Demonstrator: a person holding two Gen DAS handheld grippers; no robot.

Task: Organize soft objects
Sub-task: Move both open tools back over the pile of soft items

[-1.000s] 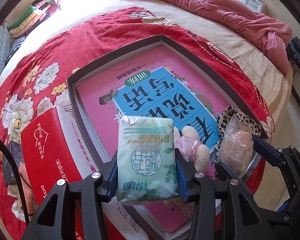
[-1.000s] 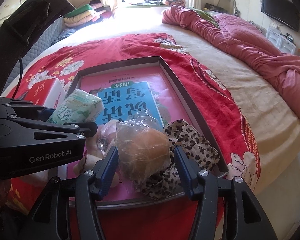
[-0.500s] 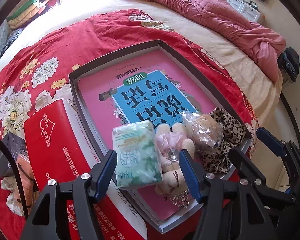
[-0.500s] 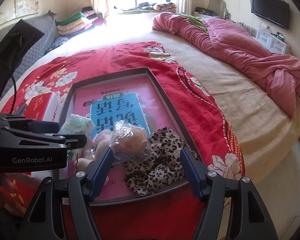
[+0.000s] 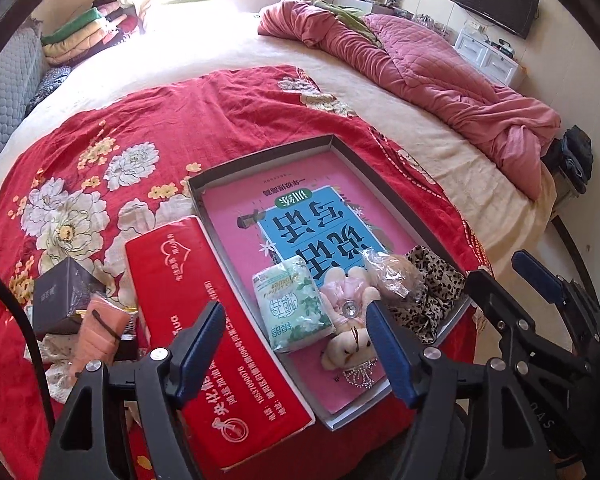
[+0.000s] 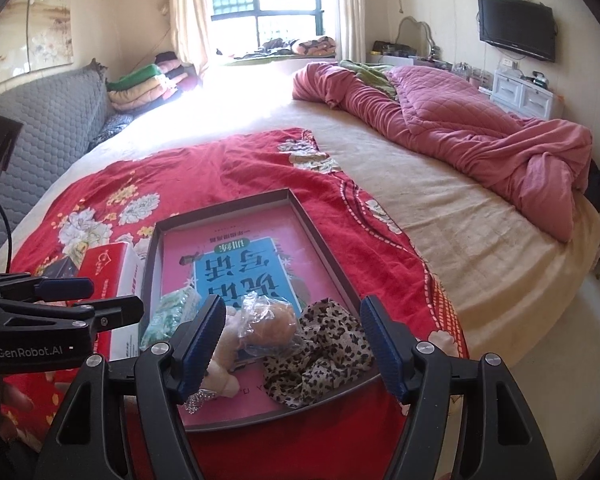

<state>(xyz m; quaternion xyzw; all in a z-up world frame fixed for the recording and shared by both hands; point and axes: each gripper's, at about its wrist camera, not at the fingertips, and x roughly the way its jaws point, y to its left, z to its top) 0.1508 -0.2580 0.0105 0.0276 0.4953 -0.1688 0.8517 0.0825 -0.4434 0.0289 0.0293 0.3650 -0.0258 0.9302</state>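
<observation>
A big round bed with a red flowered cloth (image 5: 148, 120) fills the room. On it lies a flat grey box tray (image 5: 260, 151). The left claw (image 5: 296, 344) has just been opening and is spread, nothing between its pads; just ahead of it in the tray lie a green tissue pack (image 5: 290, 304) and a small pink teddy bear (image 5: 350, 320). The right claw (image 6: 292, 344) is spread and empty too; ahead of it lie a bagged bun (image 6: 270, 322) and a leopard-print cloth (image 6: 324, 350). All four soft things look put away. A red tissue box (image 5: 204, 320) waits outside.

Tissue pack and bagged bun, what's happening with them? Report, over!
Left gripper and right gripper open, jaws just opened, nothing between. Tissue pack and bagged bun lying in tray. Nothing in the way.
</observation>
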